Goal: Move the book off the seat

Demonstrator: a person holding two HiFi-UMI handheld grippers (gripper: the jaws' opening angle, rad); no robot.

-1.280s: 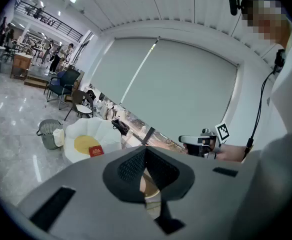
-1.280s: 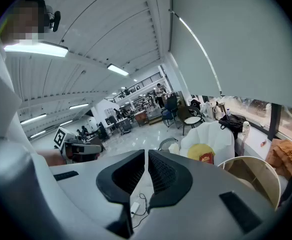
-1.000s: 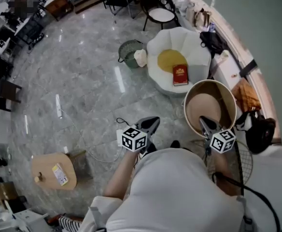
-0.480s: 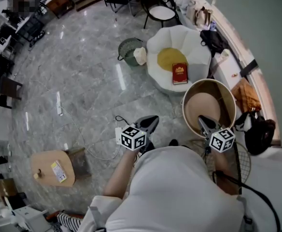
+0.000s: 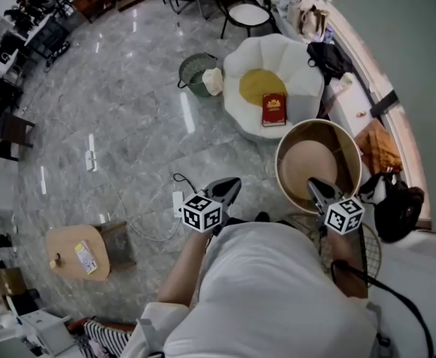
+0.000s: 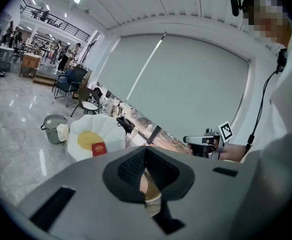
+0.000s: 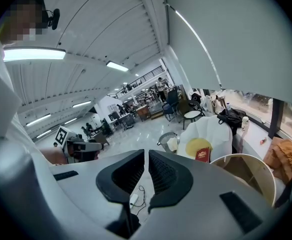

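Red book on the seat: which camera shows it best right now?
The head view. It looks down on the red book, showing its whole cover lying at the edge of the yellow cushion on the white seat. Both gripper views catch it too, unobstructed, but small, distant and foreshortened.

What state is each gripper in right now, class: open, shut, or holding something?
Left gripper: shut, holding nothing.
Right gripper: shut, holding nothing.
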